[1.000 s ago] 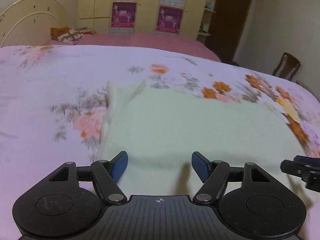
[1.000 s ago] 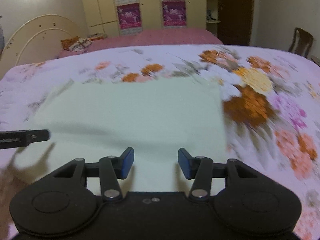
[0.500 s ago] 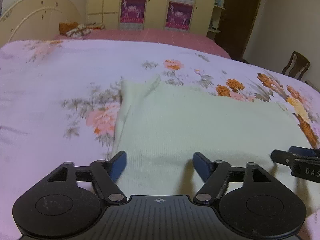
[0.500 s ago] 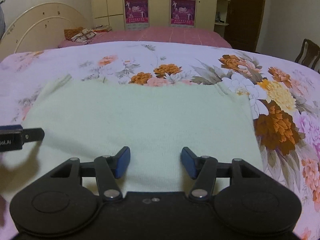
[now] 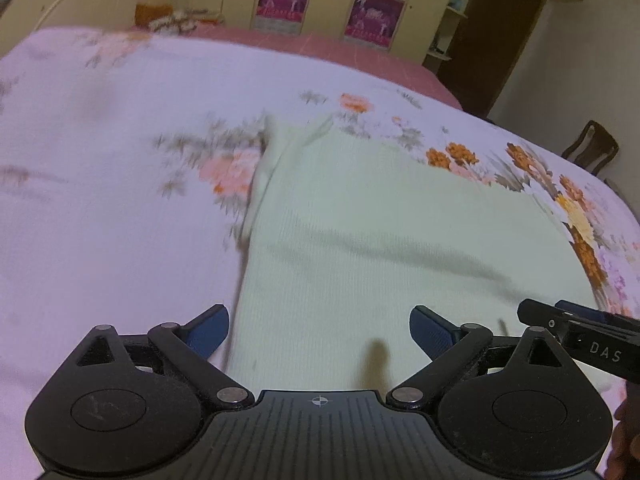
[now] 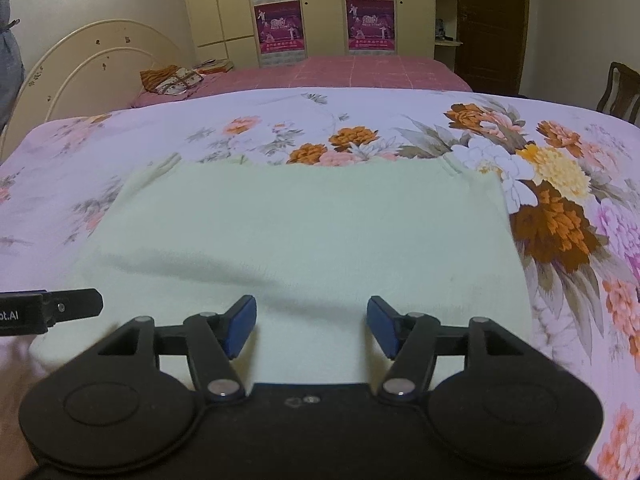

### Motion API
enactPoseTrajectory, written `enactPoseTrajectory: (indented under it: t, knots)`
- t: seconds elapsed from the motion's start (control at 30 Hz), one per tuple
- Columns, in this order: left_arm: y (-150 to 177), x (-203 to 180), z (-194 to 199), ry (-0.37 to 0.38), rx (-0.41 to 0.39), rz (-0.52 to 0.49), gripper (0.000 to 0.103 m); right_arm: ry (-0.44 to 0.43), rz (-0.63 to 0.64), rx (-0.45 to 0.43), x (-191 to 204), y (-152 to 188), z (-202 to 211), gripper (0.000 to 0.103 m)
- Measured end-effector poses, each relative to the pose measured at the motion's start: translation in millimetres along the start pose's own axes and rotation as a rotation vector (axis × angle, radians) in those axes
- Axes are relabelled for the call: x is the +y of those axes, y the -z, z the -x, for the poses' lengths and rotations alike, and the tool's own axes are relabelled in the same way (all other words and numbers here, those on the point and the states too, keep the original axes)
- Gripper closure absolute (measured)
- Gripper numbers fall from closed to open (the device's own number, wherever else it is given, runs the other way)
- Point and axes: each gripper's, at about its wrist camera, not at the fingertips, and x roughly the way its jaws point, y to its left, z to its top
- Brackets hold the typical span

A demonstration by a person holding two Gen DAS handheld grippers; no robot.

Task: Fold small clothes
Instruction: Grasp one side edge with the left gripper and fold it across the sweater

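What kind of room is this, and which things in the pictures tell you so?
Most likely a home bedroom. A floral bedspread covers a bed with a pale green garment on it, a second bed with a curved headboard stands behind, and a tall cream wardrobe lines the wall.

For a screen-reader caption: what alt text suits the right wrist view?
A pale green folded knit garment lies flat on a floral bedspread. The right gripper hovers open over its near edge, nothing between the blue pads.

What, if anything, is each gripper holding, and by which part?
Nothing is held. The left gripper and right gripper have both just been opening; their jaws stand apart above the pale green garment, which lies flat on the floral bedspread.
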Motion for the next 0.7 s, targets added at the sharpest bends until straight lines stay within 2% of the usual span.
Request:
enactPoseTrajectory:
  t: [0.2, 0.3, 0.4, 0.47, 0.53, 0.7]
  knots:
    - [25, 16, 4, 0.015, 0.055, 0.092, 0.007, 0.001, -0.007, 0.004, 5, 10, 8, 0.042]
    - [36, 19, 9, 0.036, 0.043, 0.119, 0.007, 0.010, 0.002, 0.008, 6, 15, 9, 0.042]
    - [43, 21, 11, 0.078, 0.044, 0.176, 0.007, 0.023, 0.017, 0.044, 8, 22, 4, 0.042]
    - [47, 21, 10, 0.133, 0.045, 0.238, 0.007, 0.020, 0.013, 0.054, 8, 26, 3, 0.042]
    - [50, 22, 7, 0.192, 0.032, 0.307, 0.008, 0.016, 0.006, 0.046, 7, 28, 5, 0.042]
    - [48, 29, -10, 0.241, -0.092, 0.470, 0.009, 0.001, 0.001, 0.028, 5, 26, 8, 0.042]
